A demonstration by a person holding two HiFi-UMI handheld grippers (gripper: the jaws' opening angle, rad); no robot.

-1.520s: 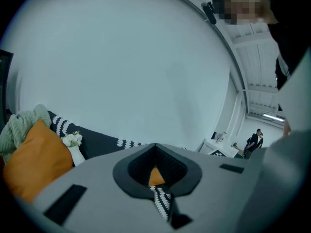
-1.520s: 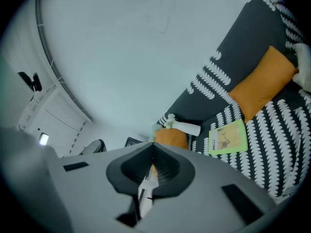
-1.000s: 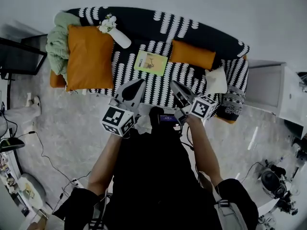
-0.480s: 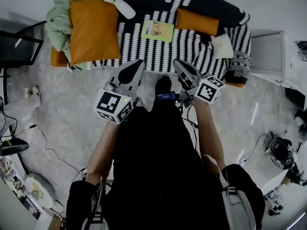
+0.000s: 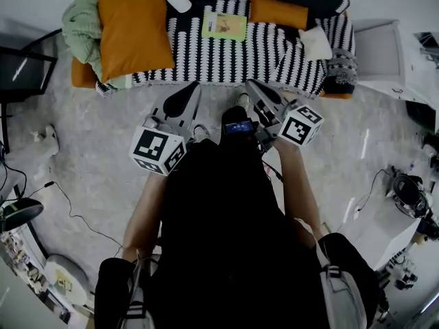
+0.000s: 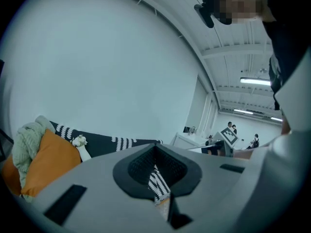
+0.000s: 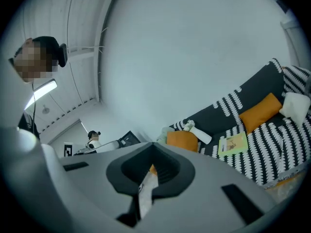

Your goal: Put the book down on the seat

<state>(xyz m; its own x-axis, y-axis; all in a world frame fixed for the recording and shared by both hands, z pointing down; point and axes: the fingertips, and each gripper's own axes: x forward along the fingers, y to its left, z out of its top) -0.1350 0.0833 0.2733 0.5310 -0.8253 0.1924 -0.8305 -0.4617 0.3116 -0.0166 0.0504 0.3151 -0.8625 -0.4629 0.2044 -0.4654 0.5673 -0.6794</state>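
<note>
Book (image 5: 224, 25): lying flat, cover up, on the striped sofa seat (image 5: 260, 53), just in front of the backrest, its long axis running left to right along the sofa. It is sitting between the large orange cushion (image 5: 130, 29) on the left and the small orange cushion (image 5: 278, 12) on the right, apart from both. Left tongs (image 5: 191, 89) and right tongs (image 5: 251, 86): both are hovering side by side over the floor (image 5: 82, 136), near the sofa's front edge and well short of the book, tips pointing toward the sofa. Each pair is standing closed and holding nothing. Both forearms are reaching forward from the body.
</note>
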